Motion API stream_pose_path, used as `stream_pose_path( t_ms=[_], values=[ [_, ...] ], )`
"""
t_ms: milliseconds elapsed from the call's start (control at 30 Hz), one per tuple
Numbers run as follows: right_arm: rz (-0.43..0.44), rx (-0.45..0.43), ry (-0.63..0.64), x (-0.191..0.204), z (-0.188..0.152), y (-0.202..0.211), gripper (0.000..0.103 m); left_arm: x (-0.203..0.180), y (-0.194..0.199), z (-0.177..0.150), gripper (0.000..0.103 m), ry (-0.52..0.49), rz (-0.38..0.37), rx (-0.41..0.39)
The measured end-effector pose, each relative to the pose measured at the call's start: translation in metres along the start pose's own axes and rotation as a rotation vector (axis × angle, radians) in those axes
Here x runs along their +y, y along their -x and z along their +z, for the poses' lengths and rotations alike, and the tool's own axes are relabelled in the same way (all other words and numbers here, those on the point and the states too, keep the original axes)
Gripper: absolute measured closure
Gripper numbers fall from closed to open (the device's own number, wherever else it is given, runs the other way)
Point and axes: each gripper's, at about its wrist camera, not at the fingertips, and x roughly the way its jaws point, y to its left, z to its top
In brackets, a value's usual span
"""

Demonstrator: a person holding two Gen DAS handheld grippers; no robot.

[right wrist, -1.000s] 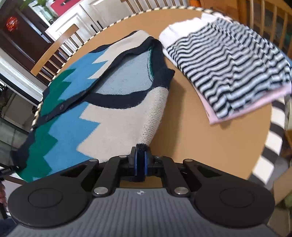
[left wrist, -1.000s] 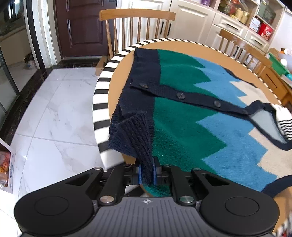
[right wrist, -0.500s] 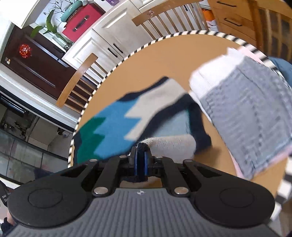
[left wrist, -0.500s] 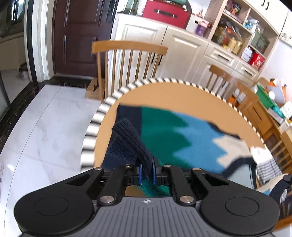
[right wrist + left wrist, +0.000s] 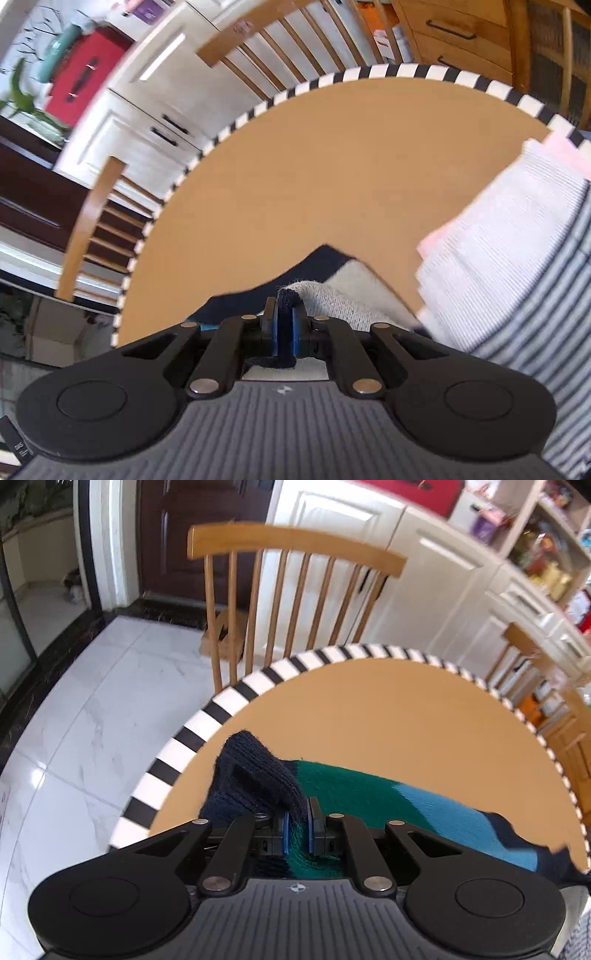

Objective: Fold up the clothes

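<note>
- Left tongs [image 5: 297, 825]: we find them clamped on the knitted cardigan [image 5: 354, 794], its dark blue ribbed hem bunched up between the blue pads [image 5: 285, 832].
- Right tongs [image 5: 284, 332]: we find them pressed together on a dark blue edge of the same cardigan [image 5: 347, 295], where the cream panel begins.
- Cardigan: we see it in dark blue, green, light blue and cream, stretched between the two tongs in a narrow band along the near edge of the tabletop [image 5: 388, 709]. From the left wrist view it runs from the near left edge rightwards; whether its middle touches the surface we cannot tell.
- Tabletop: round, tan, with a black-and-white striped rim. Most of its far half lies bare in both views.
- Striped garment [image 5: 517, 266]: we note a folded white piece with thin dark stripes and a pink edge, lying at the right edge of the tabletop, just beside the cream end of the cardigan. It is blurred.
- Wooden chair [image 5: 295, 590]: spindle-backed, standing beyond the far left edge of the tabletop on the pale marble floor [image 5: 81, 716].
- Cabinets [image 5: 406, 572]: cream doors behind the chair.
- Dark brown door [image 5: 192, 535]: left of the cabinets.
</note>
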Motion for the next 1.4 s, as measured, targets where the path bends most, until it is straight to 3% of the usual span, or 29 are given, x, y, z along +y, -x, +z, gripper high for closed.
stream_pose_path(
  t_ms=[233, 300, 367, 433, 467, 500, 533, 567, 600, 667, 700, 800, 900, 1033, 1133, 1167, 1233, 1300, 1400],
  values=[
    [-0.061, 0.018, -0.1, -0.007, 0.013, -0.059, 0.095, 0.001, -0.045, 0.016, 0.09, 0.076, 0.02, 0.059],
    [-0.074, 0.006, -0.101, -0.008, 0.013, -0.067, 0.09, 0.005, -0.051, 0.02, 0.084, 0.108, 0.008, 0.044],
    [-0.076, -0.017, -0.077, -0.005, 0.011, -0.067, 0.09, 0.01, -0.047, 0.025, 0.075, 0.113, -0.016, -0.023],
    [-0.077, -0.069, -0.02, 0.001, 0.01, -0.06, 0.078, 0.012, -0.035, 0.028, 0.068, 0.077, -0.033, -0.11],
    [-0.091, -0.122, 0.014, 0.005, 0.009, -0.054, 0.056, 0.013, -0.027, 0.028, 0.065, 0.048, -0.028, -0.165],
    [-0.117, -0.205, 0.055, 0.009, 0.006, -0.045, 0.041, 0.013, -0.016, 0.025, 0.062, 0.009, -0.007, -0.241],
    [-0.15, -0.292, 0.104, 0.013, 0.002, -0.035, 0.04, 0.013, -0.007, 0.021, 0.057, -0.035, 0.025, -0.301],
    [-0.176, -0.348, 0.146, 0.016, -0.001, -0.028, 0.042, 0.012, 0.001, 0.017, 0.056, -0.079, 0.059, -0.353],
    [-0.156, -0.363, 0.189, 0.02, -0.005, -0.023, 0.051, 0.01, 0.008, 0.012, 0.056, -0.116, 0.087, -0.391],
    [-0.063, -0.345, 0.303, 0.033, -0.02, -0.019, 0.062, 0.004, 0.019, -0.004, 0.056, -0.205, 0.043, -0.421],
    [-0.006, -0.313, 0.386, 0.043, -0.03, -0.02, 0.068, -0.003, 0.021, -0.014, 0.056, -0.268, -0.004, -0.414],
    [0.092, -0.21, 0.688, 0.088, -0.076, -0.042, 0.069, -0.038, 0.018, -0.053, 0.057, -0.531, -0.142, -0.353],
    [0.11, -0.091, 0.845, 0.12, -0.114, -0.084, 0.075, -0.075, -0.001, -0.089, 0.057, -0.712, -0.204, -0.271],
    [0.046, 0.002, 0.907, 0.142, -0.137, -0.137, 0.083, -0.097, -0.05, -0.089, 0.059, -0.723, -0.164, -0.201],
    [-0.024, -0.057, 0.854, 0.144, -0.127, -0.155, 0.084, -0.093, -0.073, -0.072, 0.052, -0.619, -0.138, -0.186],
    [-0.046, -0.078, 0.824, 0.143, -0.122, -0.157, 0.082, -0.091, -0.078, -0.065, 0.051, -0.574, -0.137, -0.175],
    [-0.067, -0.065, 0.781, 0.137, -0.112, -0.164, 0.069, -0.087, -0.08, -0.053, 0.049, -0.525, -0.151, -0.159],
    [-0.058, -0.06, 0.796, 0.133, -0.11, -0.168, 0.067, -0.088, -0.08, -0.051, 0.048, -0.553, -0.147, -0.161],
    [-0.024, -0.089, 0.776, 0.133, -0.114, -0.145, 0.08, -0.087, -0.065, -0.049, 0.056, -0.561, -0.137, -0.163]
  ],
)
